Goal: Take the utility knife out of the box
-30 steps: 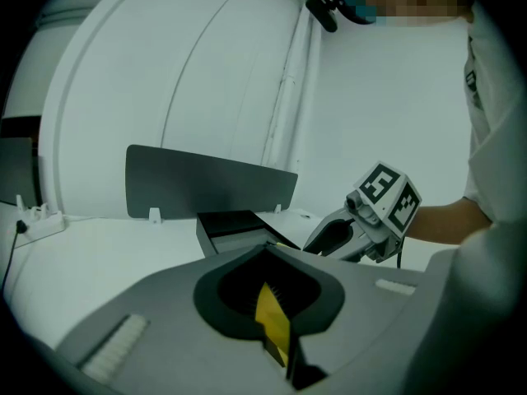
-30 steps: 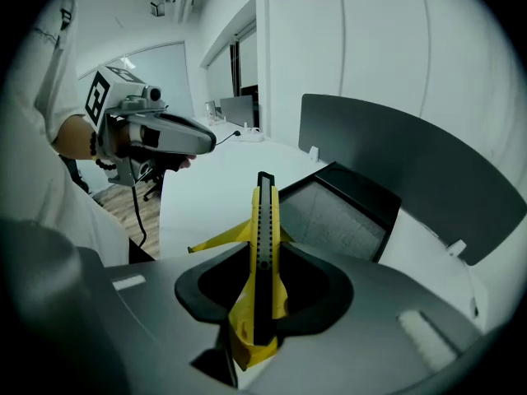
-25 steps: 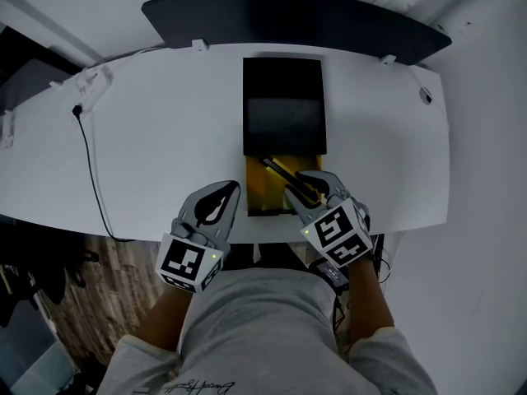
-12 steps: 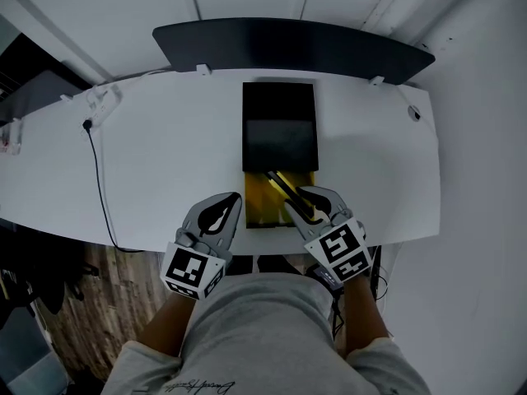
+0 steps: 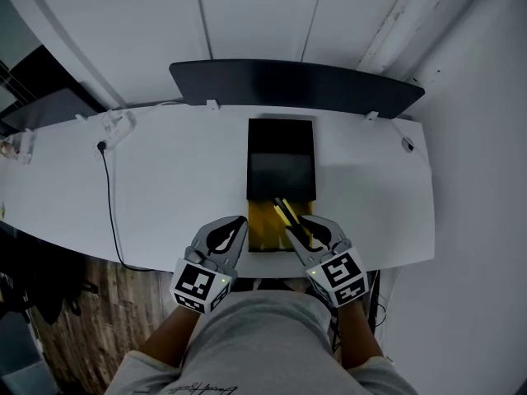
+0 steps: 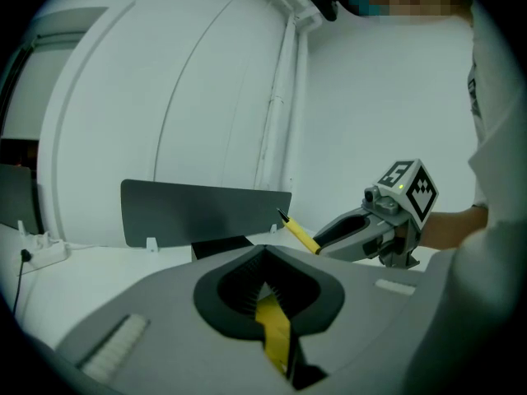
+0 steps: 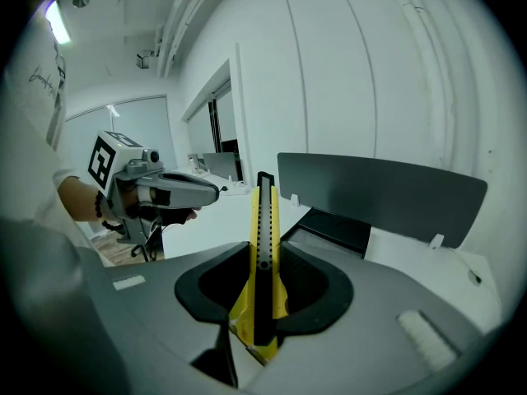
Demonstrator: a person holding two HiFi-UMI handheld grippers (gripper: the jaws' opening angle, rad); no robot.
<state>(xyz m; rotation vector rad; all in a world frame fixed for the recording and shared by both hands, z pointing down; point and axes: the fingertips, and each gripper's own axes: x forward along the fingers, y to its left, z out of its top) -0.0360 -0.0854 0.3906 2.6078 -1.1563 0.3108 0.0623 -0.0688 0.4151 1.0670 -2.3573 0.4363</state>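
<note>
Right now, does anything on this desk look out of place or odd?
Nothing damaged or spilled. The yellow tray is slid out of its black sleeve, gripped by the left tongs, and the utility knife sits in the right tongs.

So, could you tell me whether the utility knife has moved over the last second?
Yes. The utility knife, gripped by the right claw, has shifted rightward: its far tip was near the left edge of the black box, now nearer its middle.
</note>
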